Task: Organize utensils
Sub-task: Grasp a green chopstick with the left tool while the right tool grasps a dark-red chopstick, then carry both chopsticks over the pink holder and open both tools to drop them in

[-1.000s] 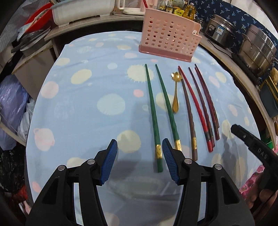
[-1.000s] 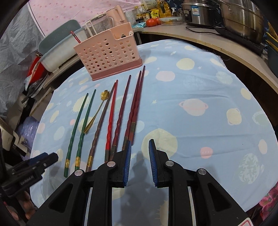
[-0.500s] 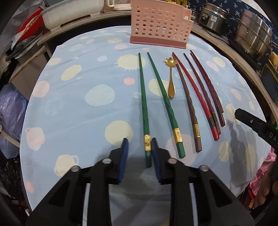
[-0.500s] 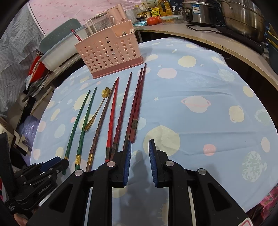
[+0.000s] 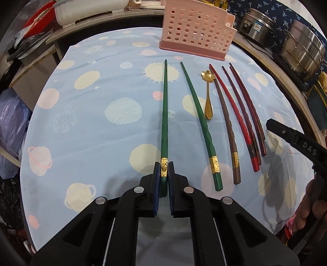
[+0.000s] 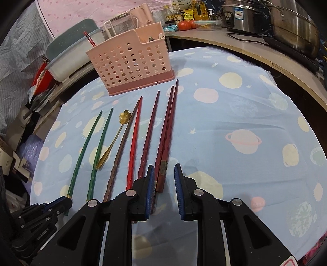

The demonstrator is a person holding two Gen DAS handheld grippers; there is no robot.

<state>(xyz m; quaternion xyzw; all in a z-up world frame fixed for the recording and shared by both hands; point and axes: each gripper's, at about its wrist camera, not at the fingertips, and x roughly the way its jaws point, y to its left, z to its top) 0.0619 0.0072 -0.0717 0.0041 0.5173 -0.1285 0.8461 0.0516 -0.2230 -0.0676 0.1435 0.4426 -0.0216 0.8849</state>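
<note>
My left gripper [image 5: 164, 165] is shut on the near end of the leftmost green chopstick [image 5: 165, 114], which lies on the blue tablecloth. A second green chopstick [image 5: 199, 122], a gold flower spoon [image 5: 208, 94], a brown chopstick [image 5: 226, 126] and several red and maroon chopsticks [image 5: 239, 114] lie in a row to its right. The pink perforated utensil basket [image 5: 196, 30] stands at the far side. My right gripper [image 6: 163, 169] is open, its jaws astride the near ends of the two rightmost maroon chopsticks [image 6: 166, 135]. The left gripper also shows in the right wrist view [image 6: 61, 202].
Steel pots [image 5: 302, 51] and a rice cooker [image 5: 257, 26] stand on the counter at the right. A white tub [image 5: 90, 10] and pans lie on a shelf at the far left. The table edge [image 5: 30, 235] drops off near the grippers.
My left gripper moved forward and left, and closed on the leftmost green chopstick's end. My right gripper moved forward over the maroon chopsticks' ends and opened a little wider.
</note>
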